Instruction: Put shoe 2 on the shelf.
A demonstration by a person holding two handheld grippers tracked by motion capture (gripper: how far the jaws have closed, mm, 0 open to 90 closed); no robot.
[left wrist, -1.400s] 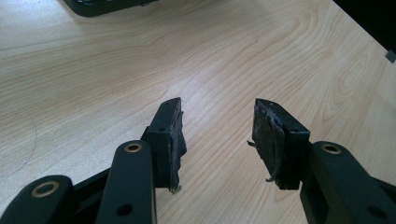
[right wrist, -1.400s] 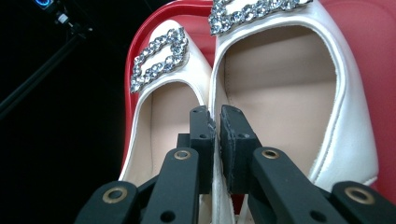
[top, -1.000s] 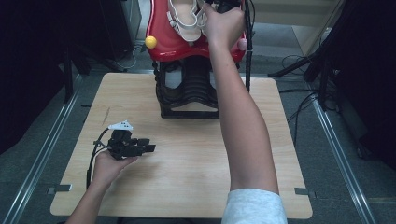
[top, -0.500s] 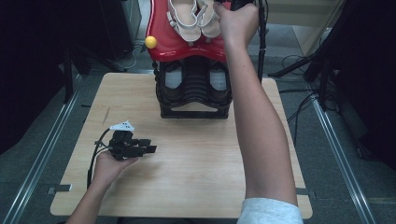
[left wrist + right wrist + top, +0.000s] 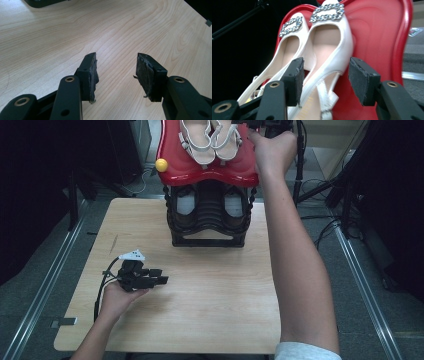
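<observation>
A pair of white shoes point(image 5: 210, 140) with jewelled buckles lies side by side on the red top tray point(image 5: 200, 170) of a shoe rack at the table's far edge. My right gripper point(image 5: 269, 125) is at the tray's right rear, held in a raised hand. In the right gripper view it point(image 5: 325, 66) is open, its jaws on either side of the heel end of the nearer white shoe point(image 5: 329, 42), not closed on it. The other white shoe point(image 5: 289, 45) lies beside it. My left gripper point(image 5: 162, 276) rests low over the wooden table point(image 5: 120, 27), open and empty point(image 5: 116, 60).
The black lower rack point(image 5: 210, 227) stands under the red tray and holds dark shoes point(image 5: 186, 202). A yellow ball point(image 5: 161, 165) sticks out at the tray's left edge. Dark stands and cables point(image 5: 320, 195) crowd the floor to the right. Metal rails point(image 5: 45, 285) flank the table.
My right hand and gripper have moved from above the white shoes to the right rear of the red tray. The left gripper has stayed put.
</observation>
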